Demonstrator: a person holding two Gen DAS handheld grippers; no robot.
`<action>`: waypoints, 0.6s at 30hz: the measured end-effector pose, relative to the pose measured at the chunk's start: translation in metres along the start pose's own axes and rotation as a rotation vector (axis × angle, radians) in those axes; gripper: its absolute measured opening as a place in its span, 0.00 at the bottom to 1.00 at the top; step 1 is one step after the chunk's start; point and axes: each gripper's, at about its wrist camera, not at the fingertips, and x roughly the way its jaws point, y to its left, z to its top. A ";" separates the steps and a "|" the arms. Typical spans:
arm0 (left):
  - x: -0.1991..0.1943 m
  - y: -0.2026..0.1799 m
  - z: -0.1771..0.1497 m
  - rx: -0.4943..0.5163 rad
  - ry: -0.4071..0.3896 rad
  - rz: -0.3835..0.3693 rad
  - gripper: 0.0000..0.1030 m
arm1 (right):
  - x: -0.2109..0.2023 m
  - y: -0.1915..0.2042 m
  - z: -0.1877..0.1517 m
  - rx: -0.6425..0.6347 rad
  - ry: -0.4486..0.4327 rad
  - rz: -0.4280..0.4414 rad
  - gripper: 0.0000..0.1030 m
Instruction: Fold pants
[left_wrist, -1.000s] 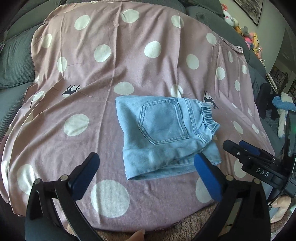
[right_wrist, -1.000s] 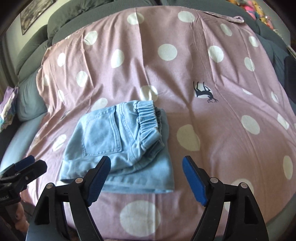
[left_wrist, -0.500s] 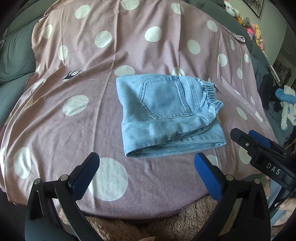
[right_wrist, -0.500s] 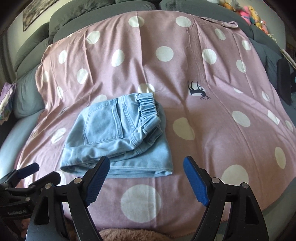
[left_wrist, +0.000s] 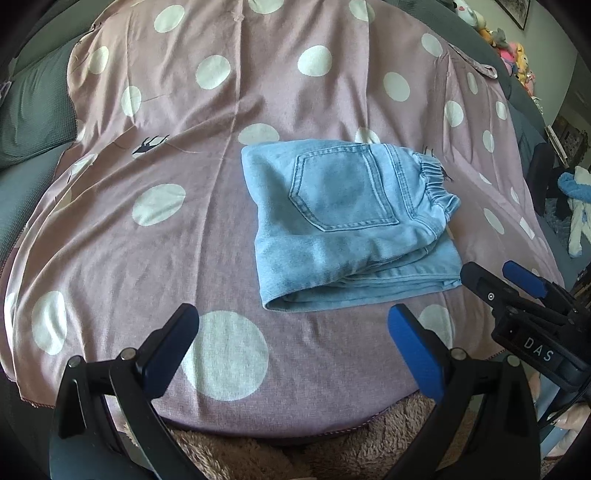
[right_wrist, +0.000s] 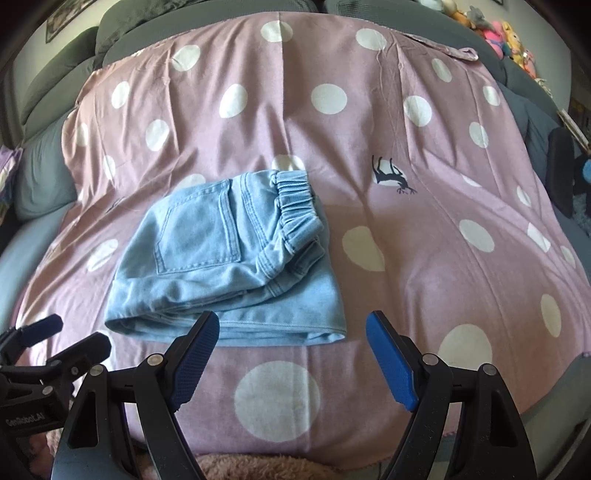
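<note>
I am hovering both released tools (left_wrist: 291, 343) — left and right (right_wrist: 291, 354) — near the folded pants (left_wrist: 351, 221), risking nudging the loose layers apart.

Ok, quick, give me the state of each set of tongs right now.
Left tongs: open, holding nothing, short of the folded jeans.
Right tongs: open, holding nothing, at the near edge of the jeans.
</note>
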 end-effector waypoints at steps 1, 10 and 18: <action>0.000 0.000 0.000 0.002 0.000 0.000 0.99 | 0.001 0.000 0.000 -0.001 0.003 0.005 0.79; -0.001 -0.001 -0.001 0.003 -0.001 0.006 0.99 | 0.003 0.002 -0.002 -0.002 0.016 0.008 0.79; -0.002 0.000 -0.001 0.007 -0.001 0.007 0.99 | 0.004 0.001 -0.003 -0.001 0.024 0.004 0.79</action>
